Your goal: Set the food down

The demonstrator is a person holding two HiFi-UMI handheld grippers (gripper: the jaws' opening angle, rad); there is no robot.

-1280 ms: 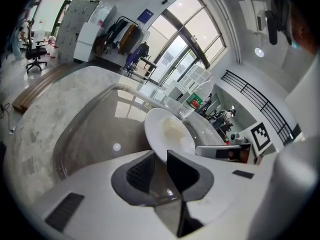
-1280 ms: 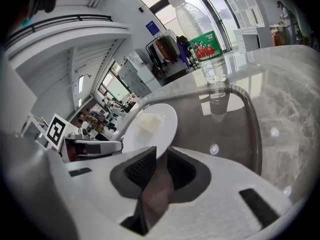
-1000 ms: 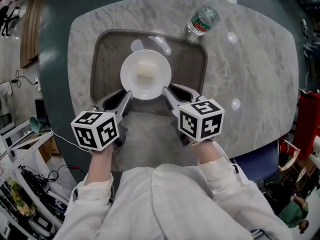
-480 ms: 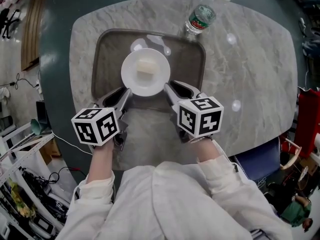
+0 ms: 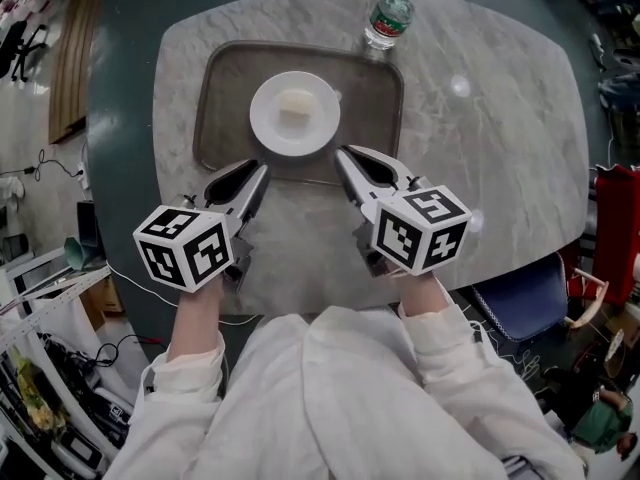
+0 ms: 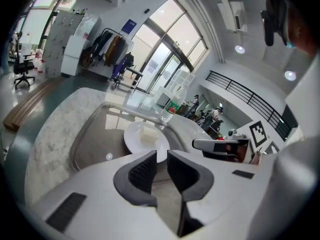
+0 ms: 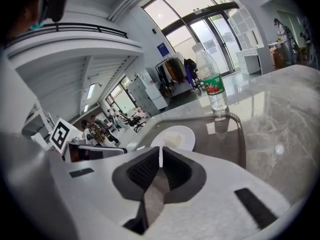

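A white plate point(image 5: 295, 113) with a pale block of food point(image 5: 294, 108) rests on the brown tray point(image 5: 225, 98). Both grippers hover over the marble table's near side, clear of the plate. My left gripper point(image 5: 257, 171) points at the plate's near left and is open by a narrow gap, with nothing in it. My right gripper point(image 5: 342, 154) points at the plate's near right. Its jaws have just been closing and are down to a slit, with nothing between them. The left gripper view shows the plate point(image 6: 145, 136) beyond its jaws point(image 6: 161, 166). The right gripper view shows the plate point(image 7: 175, 136) ahead of its jaws point(image 7: 160, 166).
A clear water bottle point(image 5: 385, 18) with a green label stands just past the tray's far right corner; it also appears as the bottle point(image 7: 212, 86) in the right gripper view. The marble table point(image 5: 500, 118) is rounded, with dark floor around it. Clutter and cables lie at the lower left.
Both grippers have let go of the plate's rim and drawn back and up toward the person. The plate stays on the tray.
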